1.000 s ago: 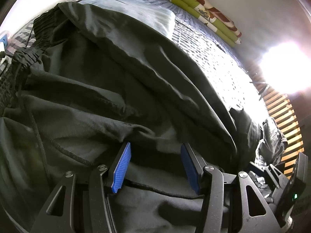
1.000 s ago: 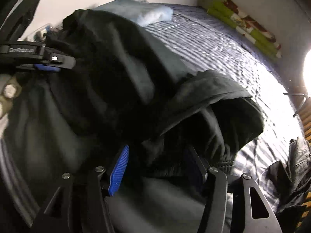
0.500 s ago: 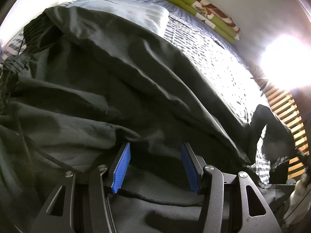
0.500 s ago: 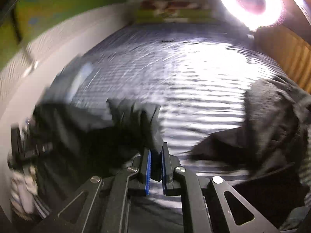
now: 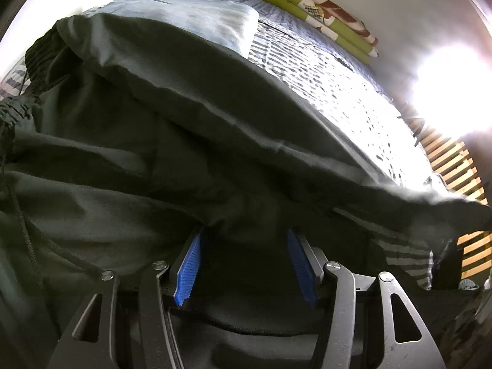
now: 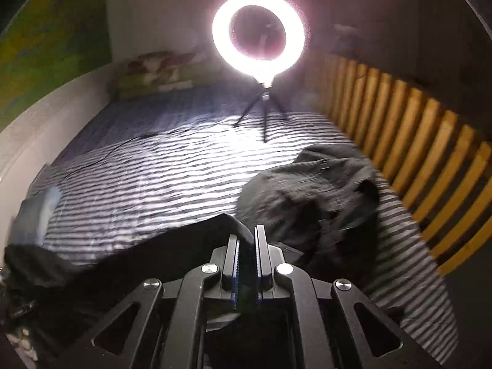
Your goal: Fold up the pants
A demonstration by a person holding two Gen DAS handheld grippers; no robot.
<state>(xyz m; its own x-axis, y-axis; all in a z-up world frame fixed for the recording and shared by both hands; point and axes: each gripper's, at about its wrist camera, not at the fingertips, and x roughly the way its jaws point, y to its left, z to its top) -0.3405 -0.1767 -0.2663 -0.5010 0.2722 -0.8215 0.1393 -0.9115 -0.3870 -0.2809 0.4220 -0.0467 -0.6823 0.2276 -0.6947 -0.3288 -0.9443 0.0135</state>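
The dark pants (image 5: 172, 141) lie spread across the bed (image 5: 323, 77), a matte, soft woven garment thrown into long creases and rounded folds; a gathered elastic waistband (image 5: 37, 52) with a thin black drawcord (image 5: 21, 215) shows at the left of the left wrist view. The left tongs (image 5: 243, 261) stand roughly half open and are widening slightly; their ribbed blue pads (image 5: 187, 270) flank dark fabric that lies between and under them, and the pads do not visibly press it. The right tongs (image 6: 246, 264) are closed almost fully on a thin edge of the pants (image 6: 196, 240), which runs leftward from the pinch as a dark, taut band above the sheet. The bed sheet (image 6: 160, 184) is striped in grey and white, with a rippled surface under strong light. A second dark crumpled garment (image 6: 310, 200) sits heaped near the slatted wooden rail (image 6: 415, 153) on the right. A folded pale blue cloth (image 5: 196, 21) lies beyond the waistband, touching the pants' far edge. A green, patterned folded blanket (image 5: 319, 12) rests against the wall. A ring light (image 6: 258, 30) on a small tripod stands on the bed.
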